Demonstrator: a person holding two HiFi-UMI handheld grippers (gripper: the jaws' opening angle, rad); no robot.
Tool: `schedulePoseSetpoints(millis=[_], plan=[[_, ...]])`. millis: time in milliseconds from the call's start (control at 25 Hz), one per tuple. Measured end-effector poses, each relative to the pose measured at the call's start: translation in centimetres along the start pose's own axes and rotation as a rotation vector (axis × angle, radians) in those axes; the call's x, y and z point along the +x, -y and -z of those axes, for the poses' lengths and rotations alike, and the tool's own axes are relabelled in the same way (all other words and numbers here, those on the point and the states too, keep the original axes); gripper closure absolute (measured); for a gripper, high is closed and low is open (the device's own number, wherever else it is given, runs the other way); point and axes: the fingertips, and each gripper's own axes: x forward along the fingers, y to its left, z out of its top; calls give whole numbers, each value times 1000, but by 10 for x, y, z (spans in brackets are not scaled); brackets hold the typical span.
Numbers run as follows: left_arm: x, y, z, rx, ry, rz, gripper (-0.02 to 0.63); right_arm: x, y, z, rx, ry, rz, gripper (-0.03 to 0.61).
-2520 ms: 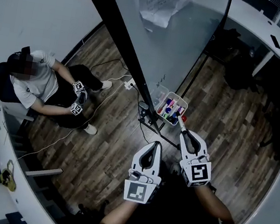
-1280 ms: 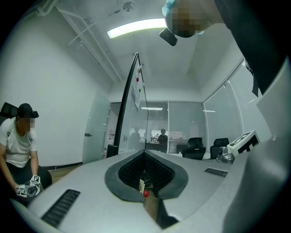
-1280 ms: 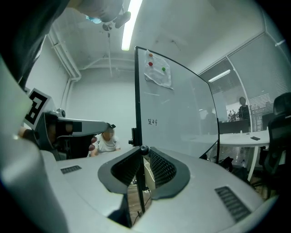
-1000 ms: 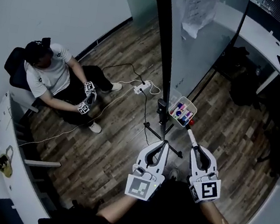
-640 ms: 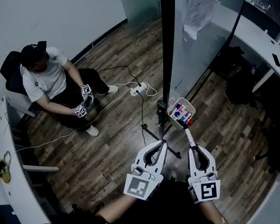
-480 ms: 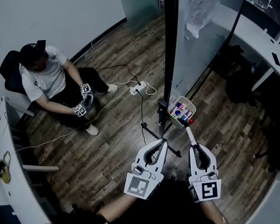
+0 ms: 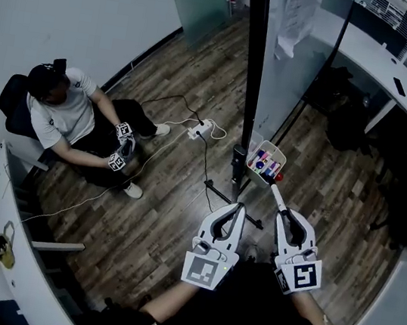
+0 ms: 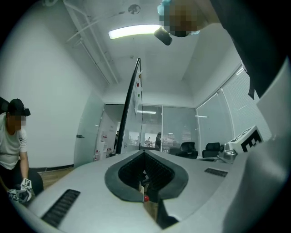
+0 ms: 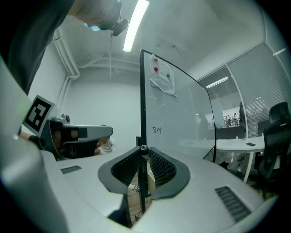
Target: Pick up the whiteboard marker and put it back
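Wood floor [image 7: 163,220] open leftward; right claw [image 7: 282,212] grips marker [image 7: 277,192] near bin [image 7: 254,151]; left claw [image 7: 239,206] clenched.

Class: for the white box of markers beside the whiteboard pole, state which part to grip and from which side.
Probably the right wall of the box, from above: it is open-topped, the thin upright rim fits between jaws, markers crowd the middle, and the pole blocks its left.

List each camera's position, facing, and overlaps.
Head view: on the person's head, facing steeply down at floor, whiteboard; shows forearms, left gripper, right gripper holding marker.
Left gripper view: on the left gripper, facing level along shut jaws at the whiteboard.
Right gripper view: on the right gripper, facing likewise; left gripper shows.
All three share the whiteboard.
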Motion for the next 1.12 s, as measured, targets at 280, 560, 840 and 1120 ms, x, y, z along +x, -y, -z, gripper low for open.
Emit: schedulePoseSetpoints(millis=[280,560,840,1120], plan=[[-3,-7,-1,-2,3,-4,612,3,-4,3,0,-7,11,500],[-13,-20,-6,2,9,7,612,10,-15,7,-1,-15,42,500],[-24,-40,-7,-19,-7,33,612,22,-22,13,16,-28,96,500],[-23,-46,1,-24,-29,49,612,35,-16,24,35,-42,123,500]])
